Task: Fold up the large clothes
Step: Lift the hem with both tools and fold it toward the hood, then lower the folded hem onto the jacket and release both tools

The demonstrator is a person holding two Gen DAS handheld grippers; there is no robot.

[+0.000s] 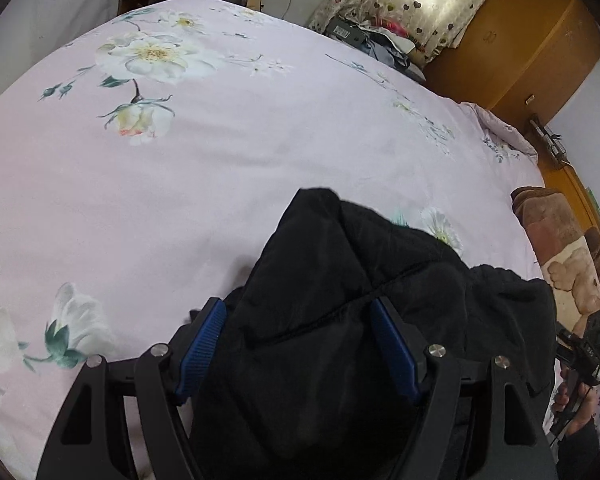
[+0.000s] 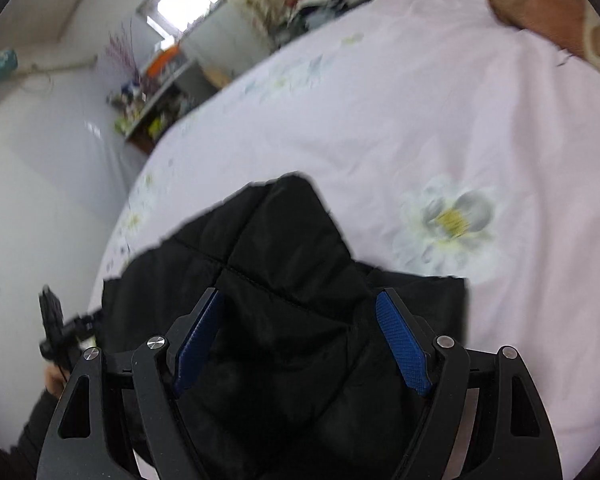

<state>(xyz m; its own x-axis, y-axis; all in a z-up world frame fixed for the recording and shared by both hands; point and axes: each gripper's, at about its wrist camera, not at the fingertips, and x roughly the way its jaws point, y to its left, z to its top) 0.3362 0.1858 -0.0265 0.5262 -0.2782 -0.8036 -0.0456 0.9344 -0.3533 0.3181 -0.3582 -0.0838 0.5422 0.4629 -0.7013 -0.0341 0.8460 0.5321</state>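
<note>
Both jaws spread, unclenched, over black jacket (image 1: 340, 320) near bedspread (image 1: 220, 160) edge; bare bedspread beyond.

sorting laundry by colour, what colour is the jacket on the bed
Black jacket, clearest in the left wrist view.

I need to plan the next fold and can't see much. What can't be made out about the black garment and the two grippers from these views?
- Black garment: its near part runs under the left gripper and off the bottom edge of the left wrist view, so its full shape and type stay unknown.
- Right wrist view: motion blur; the right gripper covers the garment's near part.
- Both grippers stand open; contact between fingers and cloth is unclear.
</note>
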